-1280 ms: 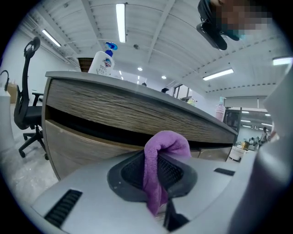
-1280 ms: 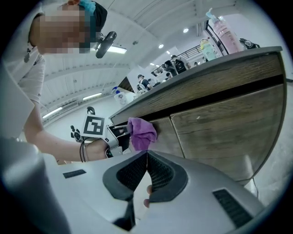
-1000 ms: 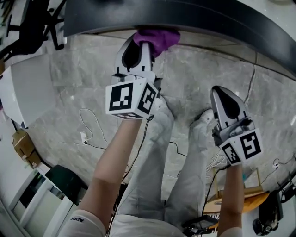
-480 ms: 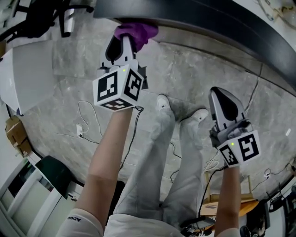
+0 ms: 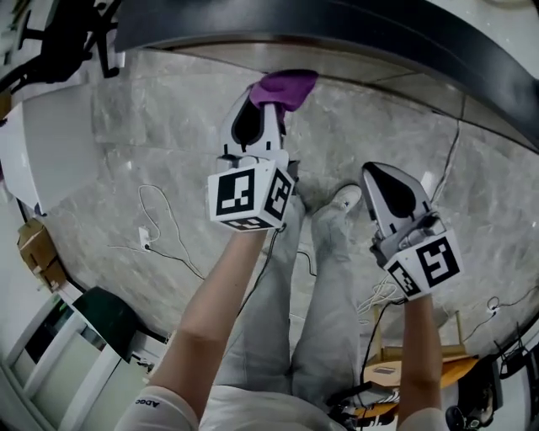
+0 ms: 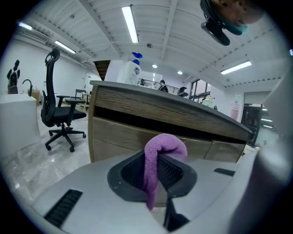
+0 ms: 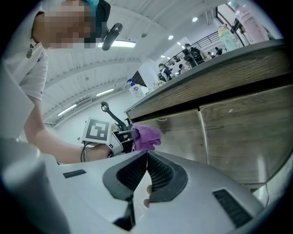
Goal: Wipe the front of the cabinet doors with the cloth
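Observation:
A purple cloth (image 5: 284, 87) is pinched in my left gripper (image 5: 268, 108), whose jaws are shut on it. In the left gripper view the cloth (image 6: 158, 160) droops over the jaws with the wooden cabinet doors (image 6: 137, 139) a short way beyond; I cannot tell if it touches them. My right gripper (image 5: 389, 175) hangs lower right, jaws shut with nothing between them, away from the cabinet. The right gripper view shows the cloth (image 7: 146, 137) and the left gripper (image 7: 120, 138) beside the cabinet doors (image 7: 238, 132).
A dark countertop (image 5: 337, 25) overhangs the cabinet. The person's legs and shoes (image 5: 341, 202) stand on the grey marble floor (image 5: 126, 160) with loose cables (image 5: 160, 227). An office chair (image 6: 59, 109) stands left of the cabinet. White panels (image 5: 50, 151) lie at left.
The left gripper with the cloth has swung right along the cabinet and a little lower in the view. The right gripper shifted slightly left; the feet have stepped.

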Demonstrator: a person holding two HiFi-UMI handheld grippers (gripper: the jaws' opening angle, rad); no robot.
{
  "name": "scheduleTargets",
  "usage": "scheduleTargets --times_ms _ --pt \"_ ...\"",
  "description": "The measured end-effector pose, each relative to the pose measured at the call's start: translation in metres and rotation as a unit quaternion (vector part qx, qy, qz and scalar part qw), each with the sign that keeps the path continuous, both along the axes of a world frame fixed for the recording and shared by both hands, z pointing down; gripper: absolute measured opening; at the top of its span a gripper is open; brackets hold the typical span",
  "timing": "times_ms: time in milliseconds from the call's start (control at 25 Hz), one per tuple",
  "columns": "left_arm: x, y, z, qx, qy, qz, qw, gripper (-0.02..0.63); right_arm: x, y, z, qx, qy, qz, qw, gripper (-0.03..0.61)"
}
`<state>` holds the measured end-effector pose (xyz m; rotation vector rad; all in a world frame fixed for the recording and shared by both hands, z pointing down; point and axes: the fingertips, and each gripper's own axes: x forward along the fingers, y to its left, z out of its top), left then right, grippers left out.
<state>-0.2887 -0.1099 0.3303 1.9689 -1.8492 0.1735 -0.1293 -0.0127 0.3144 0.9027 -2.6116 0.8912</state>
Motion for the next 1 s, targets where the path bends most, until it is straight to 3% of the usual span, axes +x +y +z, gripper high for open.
scheduleTargets --times_ms 160,320,480,720,1000 --pt "0.064 -0.006 0.01 -0.007 0.014 0.027 0.9995 0.046 0.034 0.003 0.004 -0.003 0.0 0.009 1.0 0.026" --pt "0.127 -0.016 0.021 -0.008 0.008 0.087 0.9961 0.046 0.066 0.003 0.01 -0.009 -0.004 0.037 0.999 0.026" --pt "0.158 -0.027 0.037 -0.01 0.004 0.117 0.993 0.046 0.078 0.005 0.022 -0.013 -0.003 0.06 0.998 0.026" --pt "0.139 -0.042 0.065 -0.027 0.032 0.081 0.9958 0.046 0.079 0.013 0.04 -0.024 0.014 0.079 0.996 0.026" --pt "0.061 -0.051 0.066 -0.025 0.031 0.063 0.9972 0.046 0.043 0.008 0.046 -0.022 0.019 0.113 0.993 0.026"
